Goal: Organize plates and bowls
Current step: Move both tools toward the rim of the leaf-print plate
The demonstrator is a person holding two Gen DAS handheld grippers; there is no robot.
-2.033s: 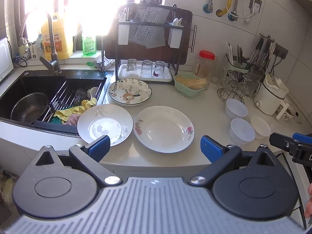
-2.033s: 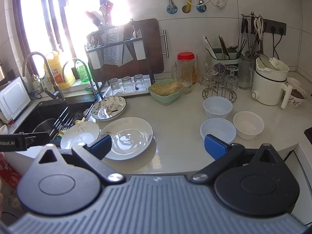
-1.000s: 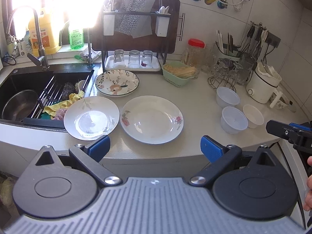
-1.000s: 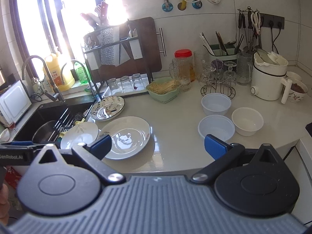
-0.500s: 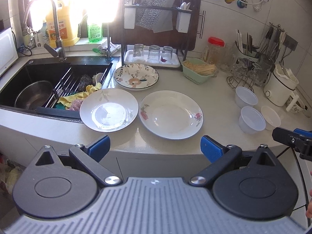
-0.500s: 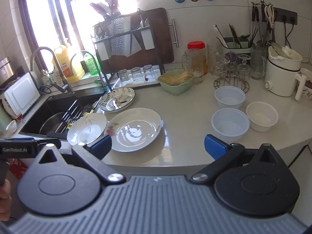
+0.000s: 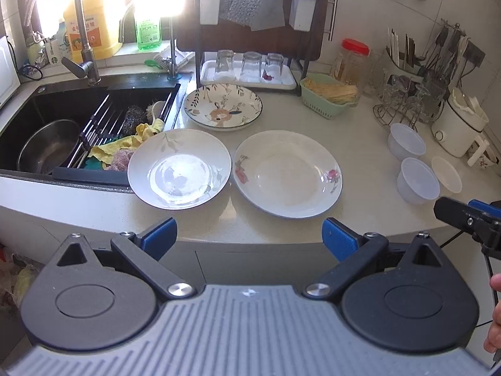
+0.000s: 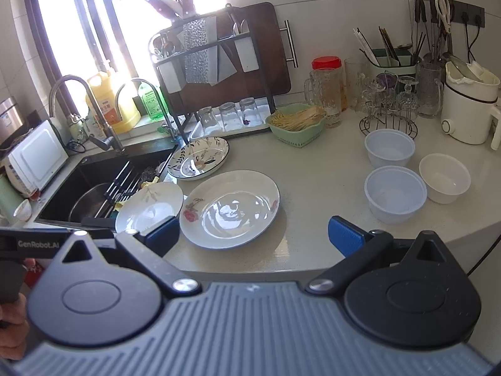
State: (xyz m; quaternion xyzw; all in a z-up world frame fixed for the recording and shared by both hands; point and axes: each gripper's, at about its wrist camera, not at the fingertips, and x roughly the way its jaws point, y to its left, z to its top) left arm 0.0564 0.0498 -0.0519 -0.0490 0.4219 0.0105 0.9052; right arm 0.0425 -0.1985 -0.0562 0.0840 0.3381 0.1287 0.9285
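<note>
Three plates lie on the pale counter: a white leaf-print plate (image 7: 179,169) (image 8: 149,207) beside the sink, a rose-print plate (image 7: 286,174) (image 8: 231,209) to its right, and a floral dark-rimmed plate (image 7: 223,106) (image 8: 198,158) behind them. Two translucent plastic bowls (image 7: 418,180) (image 8: 395,193), (image 7: 406,141) (image 8: 389,148) and a small white bowl (image 7: 446,174) (image 8: 444,177) stand at the right. My left gripper (image 7: 249,239) is open, held before the counter edge facing the two front plates. My right gripper (image 8: 254,233) is open too, short of the counter edge.
A black sink (image 7: 40,125) with a steel bowl (image 7: 48,145), rack and cloths lies at the left. A dish rack (image 7: 250,31) with upturned glasses, a green basket (image 7: 327,98), a glass stand (image 7: 407,106) and a white kettle (image 7: 460,128) line the back wall.
Both views have drawn slightly closer to the counter, so the plates look larger. Both grippers stay open and empty; no dish has moved.
</note>
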